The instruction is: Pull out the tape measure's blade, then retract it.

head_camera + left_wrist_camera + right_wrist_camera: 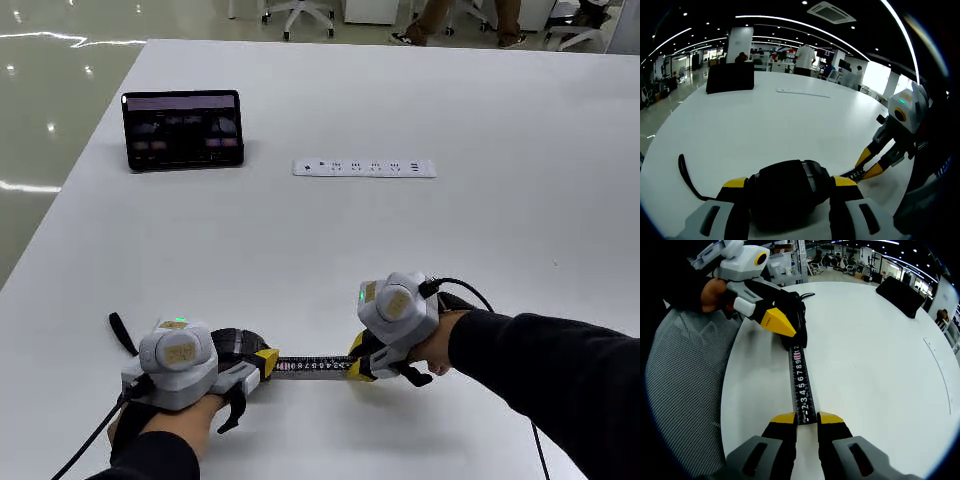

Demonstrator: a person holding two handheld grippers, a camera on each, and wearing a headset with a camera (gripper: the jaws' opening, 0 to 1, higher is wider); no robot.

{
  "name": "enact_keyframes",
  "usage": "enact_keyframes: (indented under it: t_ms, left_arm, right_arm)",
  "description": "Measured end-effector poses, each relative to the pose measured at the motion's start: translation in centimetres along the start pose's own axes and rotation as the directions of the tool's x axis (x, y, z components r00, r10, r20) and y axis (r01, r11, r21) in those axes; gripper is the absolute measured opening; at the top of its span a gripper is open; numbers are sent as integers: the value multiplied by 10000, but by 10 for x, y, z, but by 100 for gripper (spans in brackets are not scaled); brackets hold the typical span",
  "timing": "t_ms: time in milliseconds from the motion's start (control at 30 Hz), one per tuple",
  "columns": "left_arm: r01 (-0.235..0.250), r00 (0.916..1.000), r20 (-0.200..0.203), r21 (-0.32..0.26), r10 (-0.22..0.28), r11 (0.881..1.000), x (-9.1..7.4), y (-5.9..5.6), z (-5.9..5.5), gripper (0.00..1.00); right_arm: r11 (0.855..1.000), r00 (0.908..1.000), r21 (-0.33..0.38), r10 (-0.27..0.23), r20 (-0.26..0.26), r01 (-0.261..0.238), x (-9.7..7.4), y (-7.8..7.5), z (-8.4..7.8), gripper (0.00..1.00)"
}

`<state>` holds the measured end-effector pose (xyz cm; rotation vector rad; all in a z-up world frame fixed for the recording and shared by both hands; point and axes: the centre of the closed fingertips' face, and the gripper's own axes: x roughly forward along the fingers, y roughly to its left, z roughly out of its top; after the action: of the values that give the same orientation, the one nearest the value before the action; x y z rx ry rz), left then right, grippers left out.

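Progress: pull-out partly done, in my judgement. My left claw (790, 183) clamps the tape measure's case (782, 202), which is rounded, black and matte. My right claw (806, 418) pinches the blade (801, 385) end between narrow jaws. Ahead of them the blade runs straight, a thin dark strip with printed numerals. Retraction is outstanding.

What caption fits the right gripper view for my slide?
Right gripper pinching the numbered black blade pulled from a black tape measure case held by the left gripper.
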<state>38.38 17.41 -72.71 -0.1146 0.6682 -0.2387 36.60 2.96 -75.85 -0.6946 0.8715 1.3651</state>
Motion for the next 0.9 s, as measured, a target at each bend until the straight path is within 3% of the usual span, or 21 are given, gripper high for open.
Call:
enact_keyframes:
  t_ms: [567, 900]
  left_arm:
    - [-450, 9976, -486, 871, 494, 9952, 1, 1, -4, 60]
    - [-86, 9995, -296, 197, 91, 9998, -1, 5, -2, 59]
  right_arm:
    - [10000, 10000, 4, -5, -29, 5, 0, 0, -1, 11]
    - [10000, 10000, -8, -60, 41, 60, 1, -1, -1, 11]
